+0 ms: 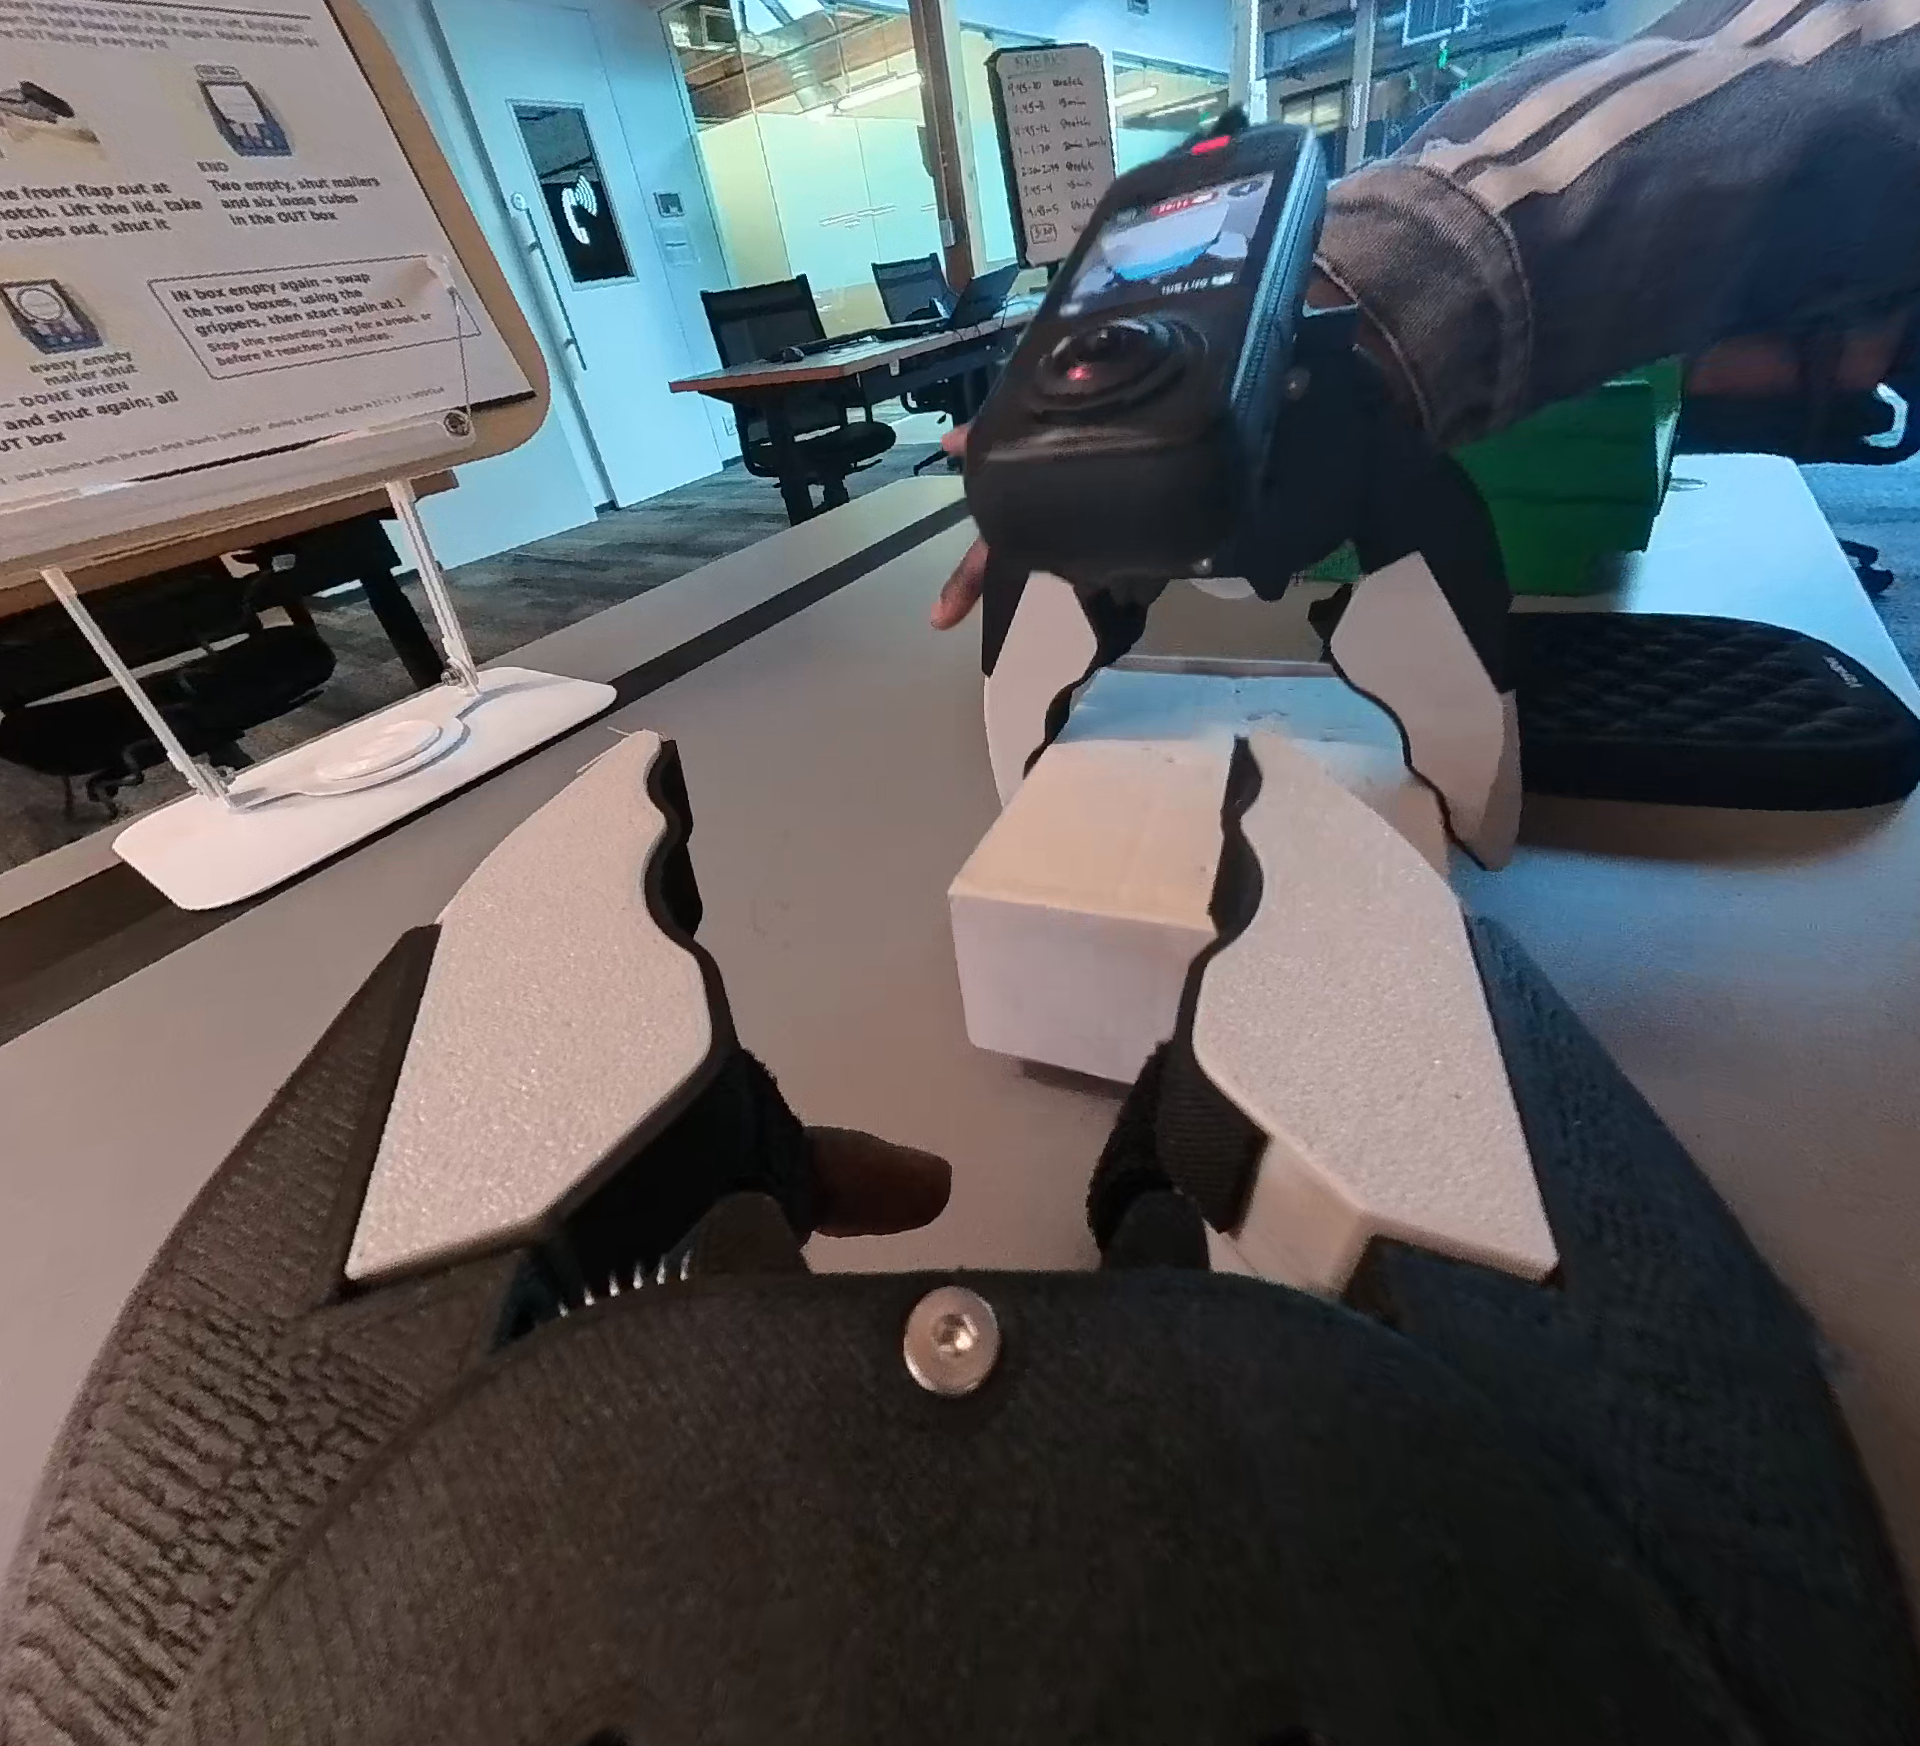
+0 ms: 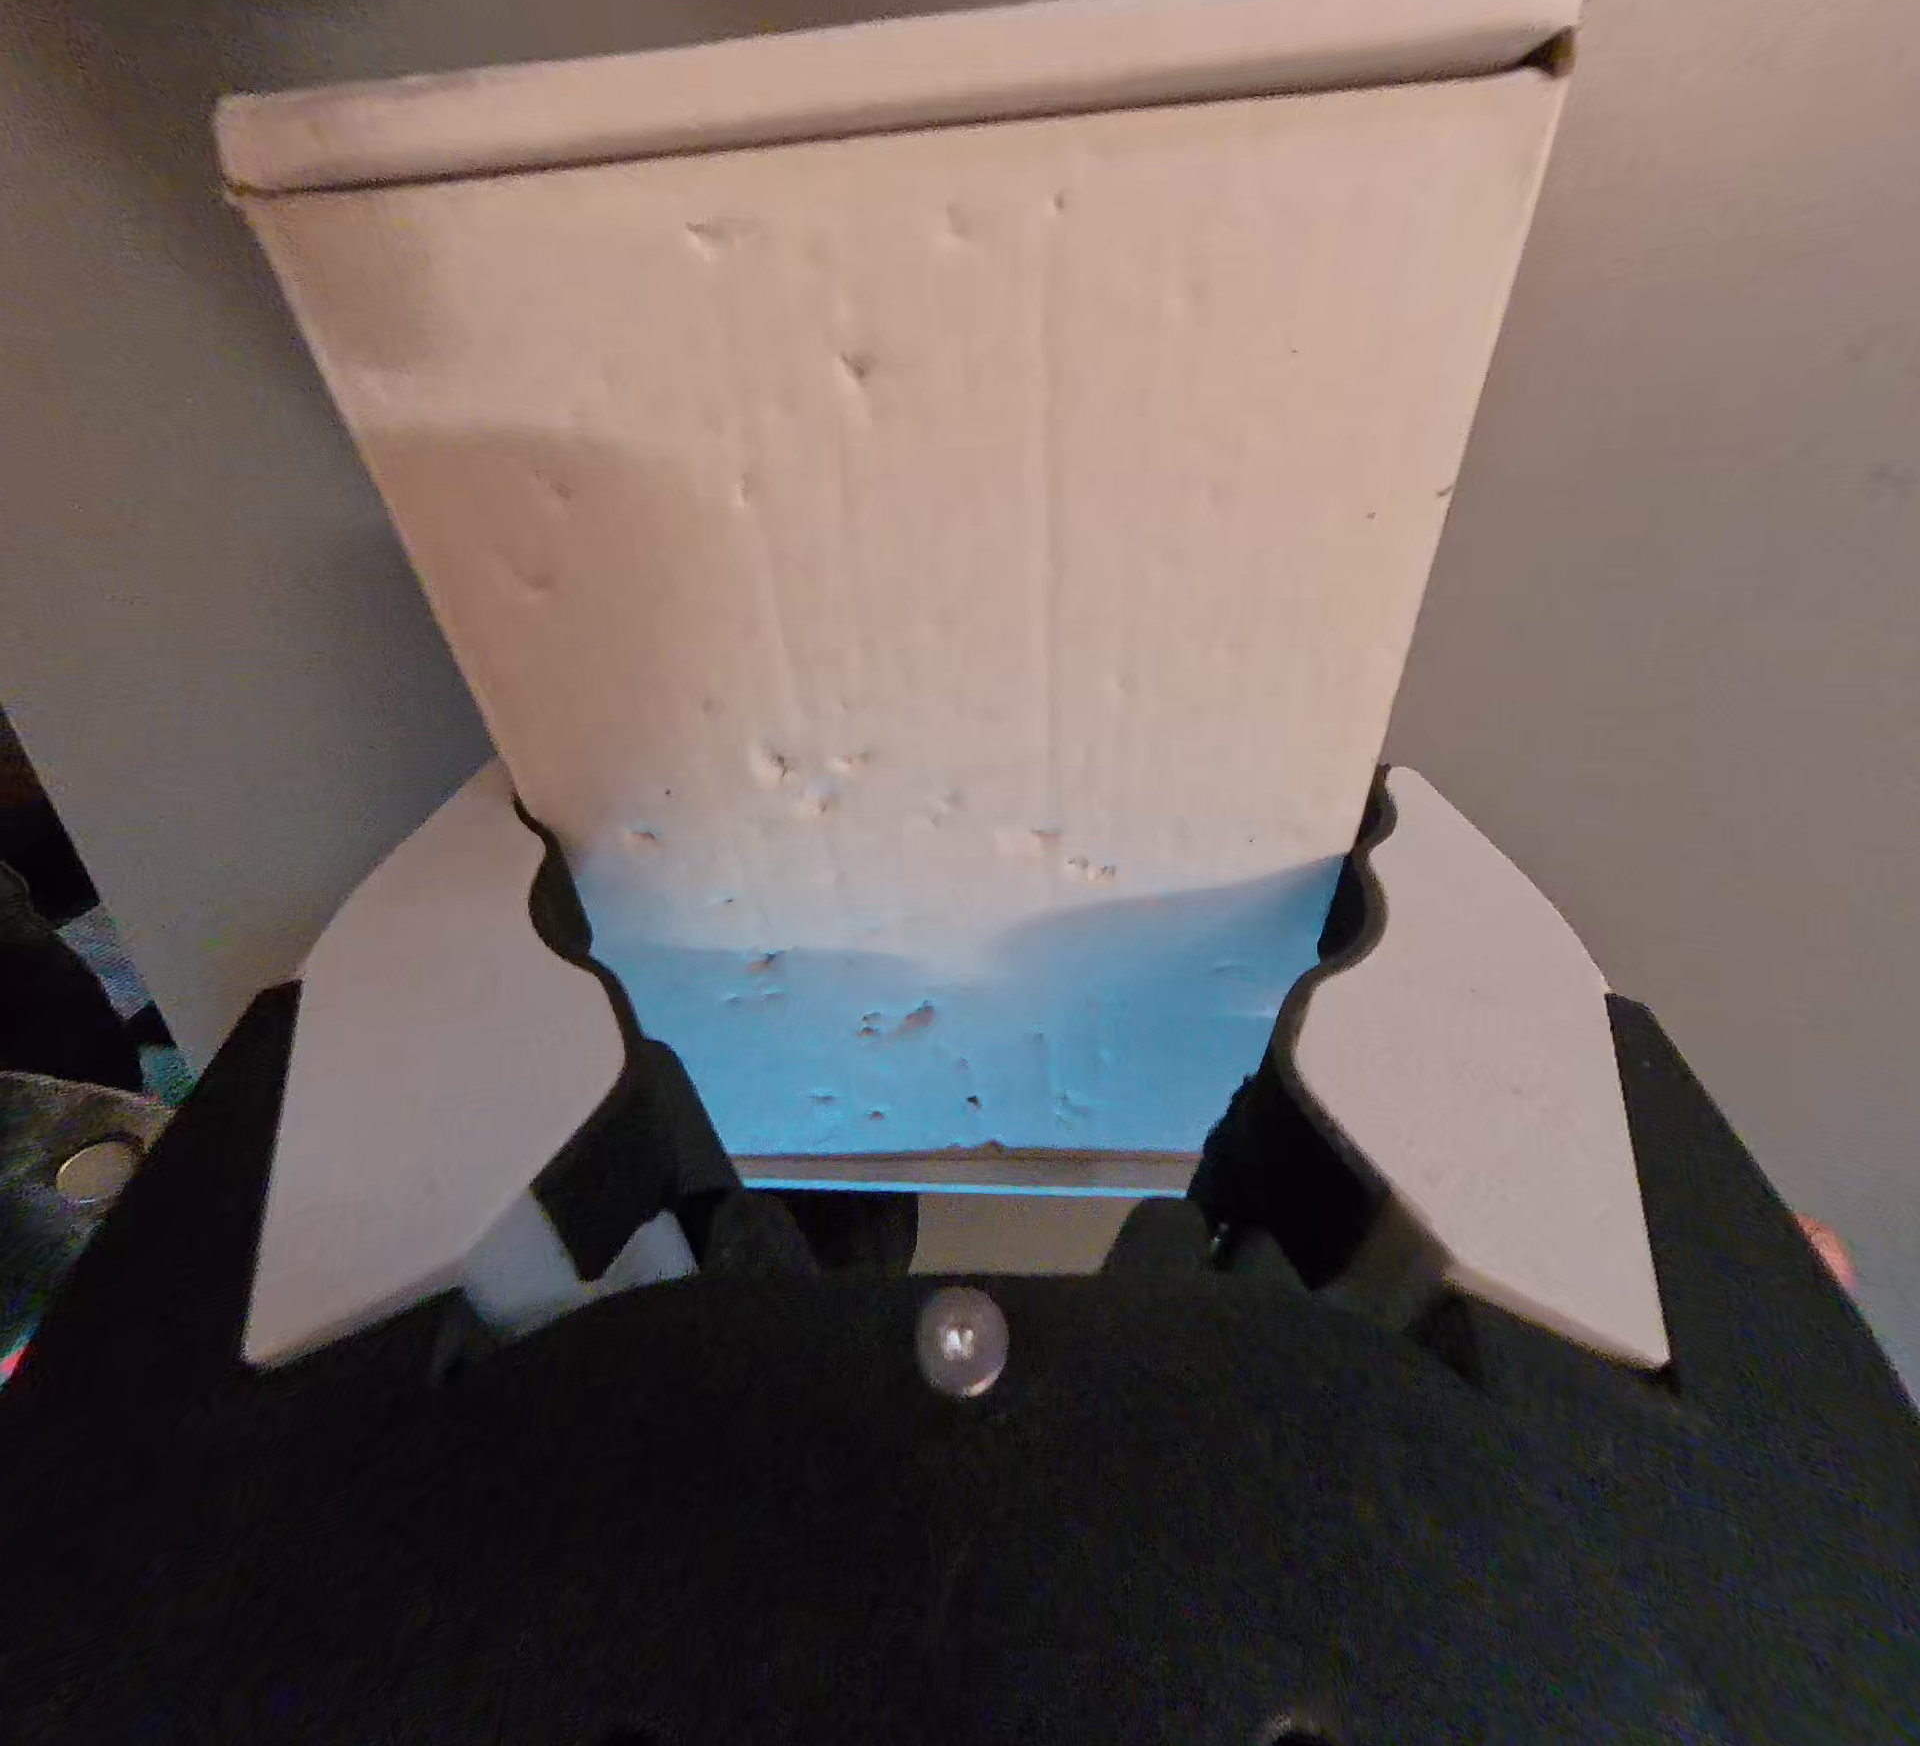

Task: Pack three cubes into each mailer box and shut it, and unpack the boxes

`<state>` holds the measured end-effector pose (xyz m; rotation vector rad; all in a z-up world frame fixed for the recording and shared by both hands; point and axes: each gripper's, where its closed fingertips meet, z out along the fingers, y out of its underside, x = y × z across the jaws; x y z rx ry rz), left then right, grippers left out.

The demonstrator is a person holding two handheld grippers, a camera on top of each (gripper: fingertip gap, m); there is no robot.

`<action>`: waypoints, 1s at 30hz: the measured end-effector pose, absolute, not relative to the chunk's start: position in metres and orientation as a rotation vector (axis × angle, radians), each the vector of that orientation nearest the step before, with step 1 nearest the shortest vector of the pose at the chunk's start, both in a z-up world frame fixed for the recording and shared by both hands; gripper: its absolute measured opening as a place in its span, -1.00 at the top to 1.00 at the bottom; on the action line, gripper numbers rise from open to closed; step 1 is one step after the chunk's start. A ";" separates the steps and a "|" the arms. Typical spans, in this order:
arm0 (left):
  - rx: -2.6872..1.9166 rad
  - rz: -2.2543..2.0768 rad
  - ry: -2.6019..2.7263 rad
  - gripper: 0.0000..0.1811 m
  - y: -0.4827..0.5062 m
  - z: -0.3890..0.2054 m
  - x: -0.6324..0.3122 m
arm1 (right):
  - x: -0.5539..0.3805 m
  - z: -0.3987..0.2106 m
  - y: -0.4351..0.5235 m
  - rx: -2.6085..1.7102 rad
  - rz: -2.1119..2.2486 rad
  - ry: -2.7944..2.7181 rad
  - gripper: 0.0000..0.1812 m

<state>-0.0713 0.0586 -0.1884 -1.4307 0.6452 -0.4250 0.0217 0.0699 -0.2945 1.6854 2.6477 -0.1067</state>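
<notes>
A shut white mailer box [image 1: 1101,855] lies on the grey table [image 1: 810,657]. My left gripper [image 1: 956,761] is open and empty at the box's near end. Its right finger [image 1: 1340,948] lies over the box's near right side, and its left finger stands off to the left. My right gripper [image 1: 1247,813] reaches in from the far side and straddles the box's far end. In the right wrist view the box [image 2: 914,449] fills the frame, lid down, front fold at the far edge. My right gripper [image 2: 951,813] has both fingers pressed on the box's sides. No cubes show.
An instruction sheet [image 1: 208,190] on a clear stand with a white base [image 1: 343,792] stands at the left. A green bin [image 1: 1558,491] and a black padded mat [image 1: 1704,720] lie behind the right gripper. A person's striped sleeve [image 1: 1662,190] comes in from the right.
</notes>
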 end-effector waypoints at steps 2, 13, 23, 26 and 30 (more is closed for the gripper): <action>-1.431 -0.425 0.645 -0.08 0.059 -0.188 -0.071 | 0.022 -0.289 0.069 1.692 -0.129 2.645 -0.52; -1.427 -0.427 0.616 -0.08 0.060 -0.186 -0.075 | 0.033 -0.265 0.063 1.699 -0.177 2.627 -0.43; -1.428 -0.428 0.613 -0.06 0.060 -0.185 -0.076 | 0.009 -0.293 0.055 1.636 -0.147 2.732 -0.45; -1.428 -0.422 0.621 -0.06 0.060 -0.186 -0.075 | 0.010 -0.297 0.055 1.600 -0.103 2.752 -0.48; -1.428 -0.417 0.614 -0.05 0.060 -0.185 -0.076 | 0.008 -0.305 0.053 1.601 -0.091 2.765 -0.61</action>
